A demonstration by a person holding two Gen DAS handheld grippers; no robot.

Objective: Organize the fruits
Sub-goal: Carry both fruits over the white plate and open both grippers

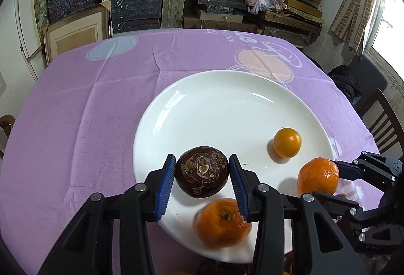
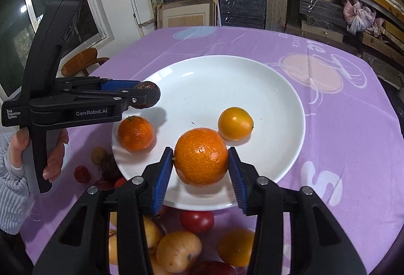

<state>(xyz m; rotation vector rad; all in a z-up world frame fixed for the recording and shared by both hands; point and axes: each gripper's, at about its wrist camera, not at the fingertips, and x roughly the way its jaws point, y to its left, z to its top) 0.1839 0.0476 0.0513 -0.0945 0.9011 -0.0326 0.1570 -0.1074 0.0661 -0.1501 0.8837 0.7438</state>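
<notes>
My left gripper is shut on a dark maroon round fruit, held just above the near-left part of the white plate. My right gripper is shut on a large tangerine, which hangs over the plate's front rim. On the plate lie a small yellow-orange fruit and a second tangerine. The right wrist view shows the left gripper from the side with the dark fruit. In the left wrist view the held tangerine is at the right.
A purple cloth covers the table. Several loose fruits lie off the plate near the front edge: a red one, yellowish ones, an orange one, small ones. A hand holds the left gripper's handle. Shelves of boxes stand behind.
</notes>
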